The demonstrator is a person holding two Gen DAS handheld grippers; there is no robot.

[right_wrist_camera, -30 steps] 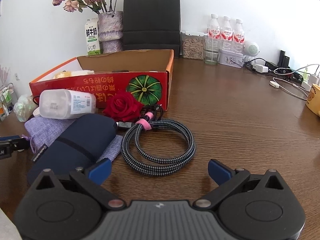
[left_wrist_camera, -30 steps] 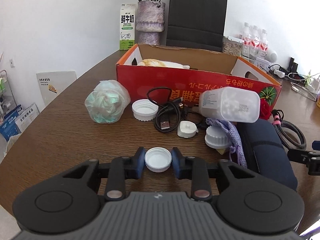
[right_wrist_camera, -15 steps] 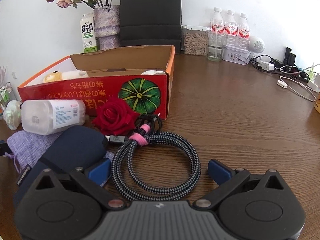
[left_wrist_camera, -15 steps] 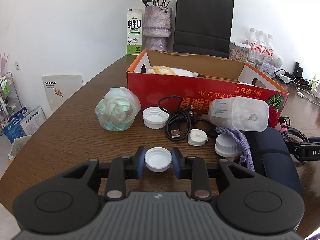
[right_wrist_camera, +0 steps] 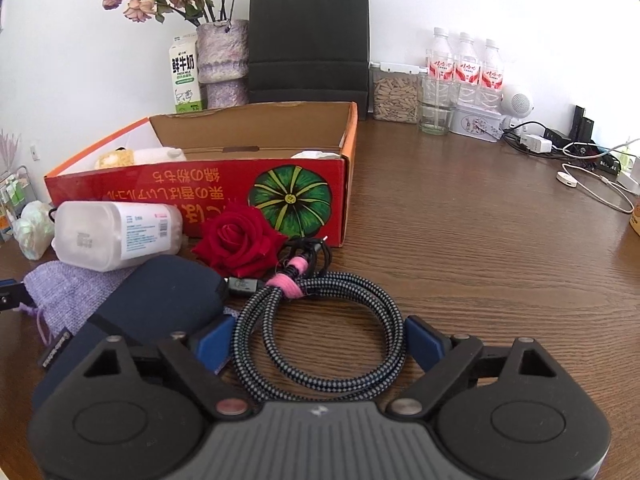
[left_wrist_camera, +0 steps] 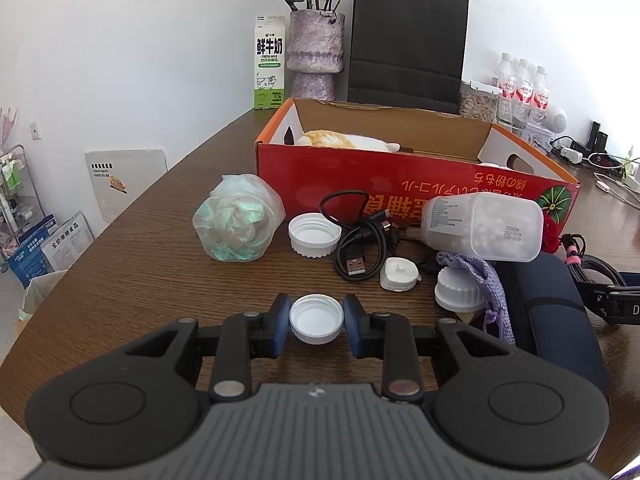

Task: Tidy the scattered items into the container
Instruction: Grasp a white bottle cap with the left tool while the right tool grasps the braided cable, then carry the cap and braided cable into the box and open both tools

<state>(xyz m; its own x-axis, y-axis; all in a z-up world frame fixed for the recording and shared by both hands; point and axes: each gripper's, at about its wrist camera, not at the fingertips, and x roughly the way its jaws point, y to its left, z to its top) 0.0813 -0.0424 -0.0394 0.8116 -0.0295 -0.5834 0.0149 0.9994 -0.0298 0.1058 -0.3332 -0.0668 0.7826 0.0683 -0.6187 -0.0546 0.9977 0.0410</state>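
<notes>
My left gripper point(left_wrist_camera: 316, 322) is shut on a small white bottle cap point(left_wrist_camera: 316, 318), held above the wooden table in front of the red cardboard box point(left_wrist_camera: 400, 184). Scattered before the box lie a bagged green bundle point(left_wrist_camera: 236, 224), a white lid point(left_wrist_camera: 314, 234), a black USB cable point(left_wrist_camera: 360, 240), a white plastic jar point(left_wrist_camera: 484, 226) and a purple pouch point(left_wrist_camera: 488, 280). My right gripper point(right_wrist_camera: 320, 346) is open, its fingers either side of a coiled braided cable point(right_wrist_camera: 320, 332). A red rose point(right_wrist_camera: 240, 240) and a navy case point(right_wrist_camera: 148, 312) lie next to the cable.
The box point(right_wrist_camera: 200, 184) holds a plush toy point(right_wrist_camera: 136, 156). Behind it stand a milk carton point(left_wrist_camera: 270, 66), a vase point(left_wrist_camera: 316, 52) and a black paper bag point(left_wrist_camera: 408, 40). Water bottles point(right_wrist_camera: 464, 68), a glass point(right_wrist_camera: 436, 114) and chargers with cables point(right_wrist_camera: 560, 148) fill the back right.
The left gripper has lifted the cap and moved toward the box. The right gripper has advanced over the braided cable, which now lies between its open fingers.
</notes>
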